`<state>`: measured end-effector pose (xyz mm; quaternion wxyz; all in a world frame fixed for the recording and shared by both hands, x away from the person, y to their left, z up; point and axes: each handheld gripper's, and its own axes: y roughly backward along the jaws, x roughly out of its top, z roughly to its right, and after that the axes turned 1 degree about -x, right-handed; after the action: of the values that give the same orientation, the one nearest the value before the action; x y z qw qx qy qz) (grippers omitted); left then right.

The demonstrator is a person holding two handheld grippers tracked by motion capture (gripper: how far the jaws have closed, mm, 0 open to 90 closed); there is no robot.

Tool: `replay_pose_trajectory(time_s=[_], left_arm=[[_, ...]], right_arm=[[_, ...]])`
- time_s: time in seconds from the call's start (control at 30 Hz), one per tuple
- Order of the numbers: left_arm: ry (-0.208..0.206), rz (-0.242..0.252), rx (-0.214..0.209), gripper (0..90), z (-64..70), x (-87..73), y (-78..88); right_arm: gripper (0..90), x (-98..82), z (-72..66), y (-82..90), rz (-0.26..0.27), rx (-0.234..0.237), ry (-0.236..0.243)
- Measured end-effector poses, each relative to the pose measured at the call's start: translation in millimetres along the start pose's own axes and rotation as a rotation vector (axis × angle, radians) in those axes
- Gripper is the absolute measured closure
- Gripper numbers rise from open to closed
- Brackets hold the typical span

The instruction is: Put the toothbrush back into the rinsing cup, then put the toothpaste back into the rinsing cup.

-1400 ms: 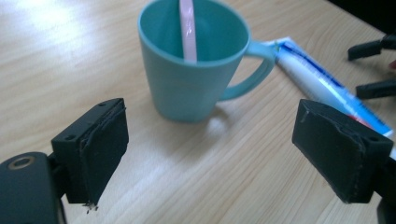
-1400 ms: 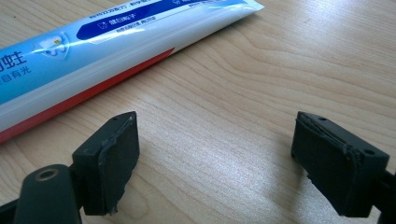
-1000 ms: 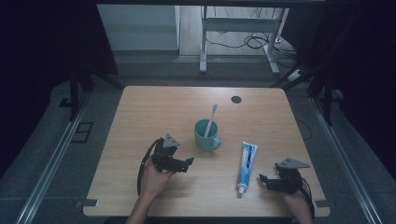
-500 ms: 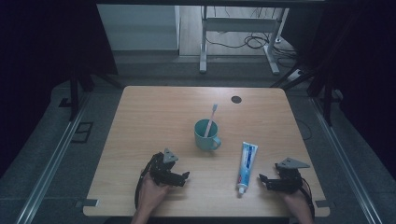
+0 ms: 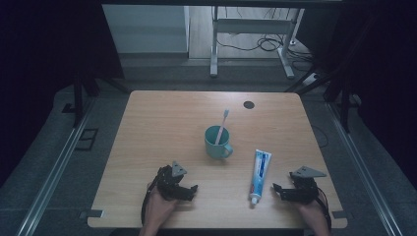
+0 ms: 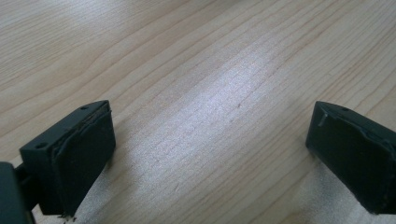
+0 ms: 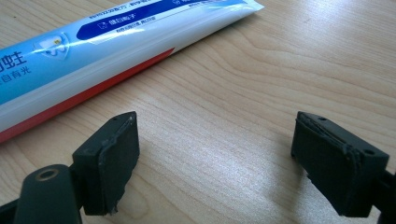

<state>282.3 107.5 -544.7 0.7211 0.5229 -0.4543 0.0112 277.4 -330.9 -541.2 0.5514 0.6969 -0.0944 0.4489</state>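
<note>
My left gripper (image 5: 193, 190) rests low over the wooden table (image 5: 157, 123) near its front edge, left of centre. Its jaws (image 6: 205, 154) stand wide open with only bare wood between them, and they have just been opening a little further. My right gripper (image 5: 277, 190) lies at the front right, open, with nothing between its pads (image 7: 215, 158). A white and blue toothpaste tube (image 5: 259, 174) lies flat just left of it, cap toward the front edge; the tube (image 7: 93, 51) runs past the right gripper's left jaw without touching it. A teal mug (image 5: 216, 143) holds a toothbrush (image 5: 223, 123).
A small black round spot (image 5: 249, 104) marks the table's far side. Beyond the table stand metal desk legs (image 5: 214, 54) and cables on the floor. Rails run along both sides of the table.
My left gripper has come down and back from beside the mug toward the table's front edge. The right gripper, tube and mug have stayed put.
</note>
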Motion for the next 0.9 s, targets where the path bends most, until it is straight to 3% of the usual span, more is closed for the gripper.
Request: replay_pose_trajectory(time_s=[0.57, 0.9], left_arm=[[0.001, -0.001, 0.003, 1.6, 0.0, 0.0, 0.1], [-0.003, -0.004, 0.003, 1.7, -0.2, 0.0, 0.4]], right_arm=[[19.0, -1.3, 3.9, 2.1, 0.012, 0.013, -0.006], [20.1, 2.2, 1.6, 6.9, -0.017, 0.037, -0.011]])
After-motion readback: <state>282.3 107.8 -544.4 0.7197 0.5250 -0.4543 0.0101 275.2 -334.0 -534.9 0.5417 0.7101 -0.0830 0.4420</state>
